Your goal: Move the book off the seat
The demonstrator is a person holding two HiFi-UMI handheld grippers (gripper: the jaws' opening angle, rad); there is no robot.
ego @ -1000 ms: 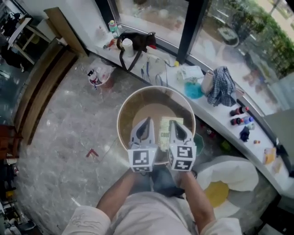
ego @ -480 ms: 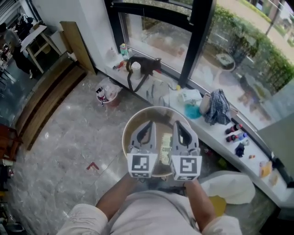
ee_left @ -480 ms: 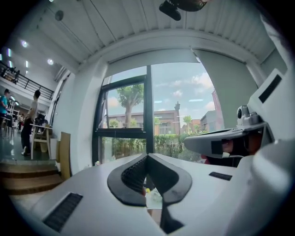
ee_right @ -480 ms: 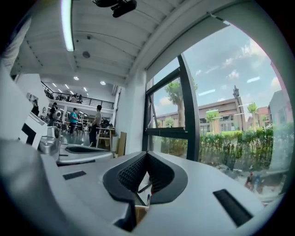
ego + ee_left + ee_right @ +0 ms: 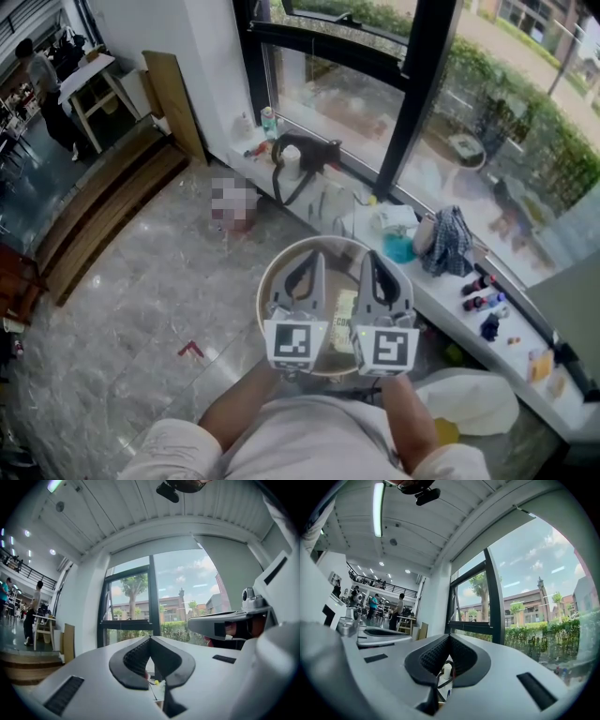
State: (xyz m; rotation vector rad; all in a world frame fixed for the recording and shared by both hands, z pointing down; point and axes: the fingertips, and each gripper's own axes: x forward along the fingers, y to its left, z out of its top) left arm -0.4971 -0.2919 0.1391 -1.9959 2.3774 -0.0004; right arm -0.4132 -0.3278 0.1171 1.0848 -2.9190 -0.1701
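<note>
Book point(image 5: 343, 319) lies flat on the round seat point(image 5: 265, 281), toward its right half, so it is on the seat, not off it. Going from the left, the marble floor point(image 5: 131, 309) beside the seat offers open room and looks to us the easier place to set it down. Our left claw point(image 5: 316, 259) is held level above the seat, its jaws pressed together with nothing in them. The book shows in the gap between the two claws. Our right claw point(image 5: 371, 257) is likewise level, with its jaws closed tip to tip and empty. Further right, the window ledge point(image 5: 441, 281) is crowded with bottles point(image 5: 476, 281) and a cloth point(image 5: 448, 242), so we judge it a poor landing spot. To lift well, we would tip one claw down toward the book's near edge, open it enough to straddle the cover, and bite there. A thin, flat book gives little to grab, so the other claw could steady it or nudge it toward the seat's rim.
</note>
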